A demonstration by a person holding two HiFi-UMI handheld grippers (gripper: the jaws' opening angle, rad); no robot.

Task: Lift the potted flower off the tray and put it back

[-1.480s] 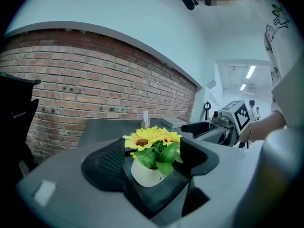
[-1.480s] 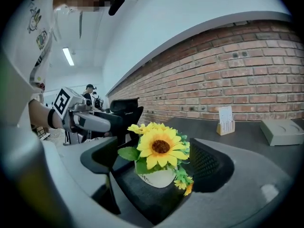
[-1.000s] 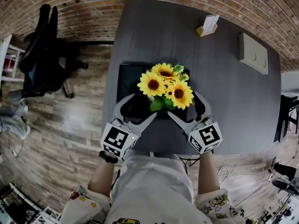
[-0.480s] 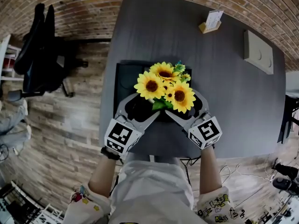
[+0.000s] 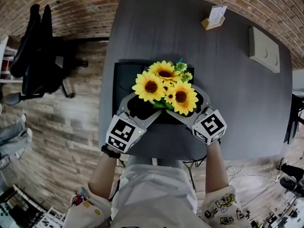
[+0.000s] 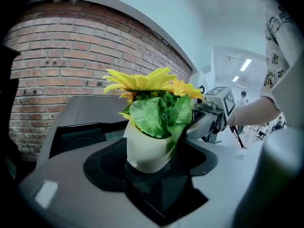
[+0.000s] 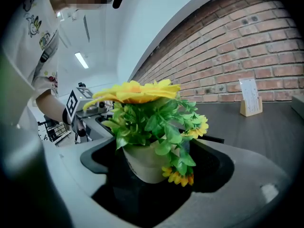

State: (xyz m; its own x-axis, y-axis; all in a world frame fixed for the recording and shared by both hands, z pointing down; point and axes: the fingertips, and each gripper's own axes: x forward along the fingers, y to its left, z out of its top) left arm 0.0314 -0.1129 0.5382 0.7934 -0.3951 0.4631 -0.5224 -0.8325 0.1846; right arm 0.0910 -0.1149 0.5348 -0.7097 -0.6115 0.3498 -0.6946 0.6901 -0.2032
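Left tongs [image 5: 141, 107]: wide, just been easing inward, white pot [image 6: 148, 151] between them, no squeeze seen. Potted flower [image 5: 164, 83] sits at the near end of the tray [image 5: 123, 72]. Looks light and top-heavy. Pot hard, smooth, likely slick; leaves soft. Grip the pot wall below the foliage. Right tongs [image 5: 189, 107]: wide round the pot.

One potted flower [image 5: 165, 85], one tray [image 5: 122, 75], one table [image 5: 166, 27]. Two grippers: left gripper [image 5: 141, 107], right gripper [image 5: 189, 107]. One chair [image 5: 35, 56], one card stand [image 5: 213, 18].
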